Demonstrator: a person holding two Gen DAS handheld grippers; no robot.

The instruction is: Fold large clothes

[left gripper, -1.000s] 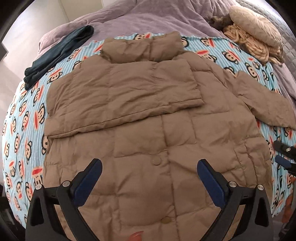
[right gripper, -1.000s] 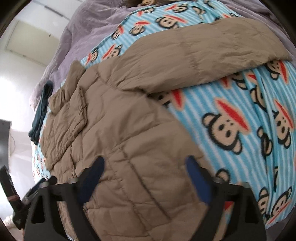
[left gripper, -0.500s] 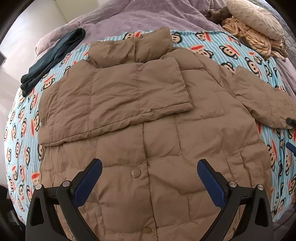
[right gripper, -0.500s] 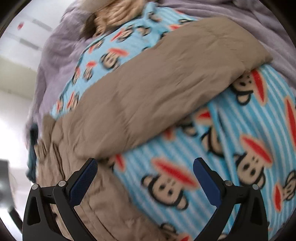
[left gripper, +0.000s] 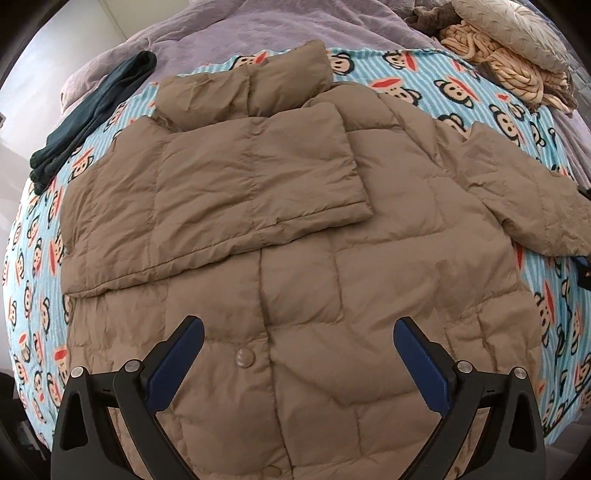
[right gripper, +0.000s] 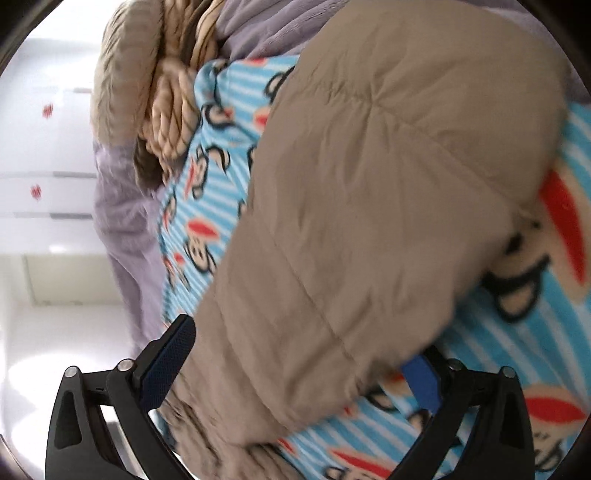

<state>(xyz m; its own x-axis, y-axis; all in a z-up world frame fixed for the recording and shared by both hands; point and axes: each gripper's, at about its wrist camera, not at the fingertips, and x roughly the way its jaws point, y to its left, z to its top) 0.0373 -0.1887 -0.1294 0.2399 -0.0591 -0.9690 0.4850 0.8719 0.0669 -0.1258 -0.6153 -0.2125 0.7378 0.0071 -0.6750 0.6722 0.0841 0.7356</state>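
Observation:
A tan puffer jacket (left gripper: 295, 258) lies flat on a blue monkey-print blanket (left gripper: 443, 85). Its left sleeve is folded across the chest (left gripper: 229, 184); its right sleeve (left gripper: 524, 195) stretches out to the right. My left gripper (left gripper: 299, 347) is open and empty, hovering above the jacket's lower front. My right gripper (right gripper: 299, 365) is open, with the right sleeve (right gripper: 369, 203) lying between its fingers, the jaws wide apart around it. A bit of the right gripper (left gripper: 583, 271) shows at the left wrist view's right edge, by the cuff.
A dark teal garment (left gripper: 92, 114) lies at the blanket's far left. A beige knitted throw and cushion (left gripper: 509, 55) sit at the far right, also in the right wrist view (right gripper: 162, 92). A purple bedcover (left gripper: 258, 29) lies behind. The bed edge is at the near side.
My left gripper has drawn back and risen, showing more of the jacket. My right gripper has swung from the jacket's hem to the outstretched right sleeve, which now lies between its fingers.

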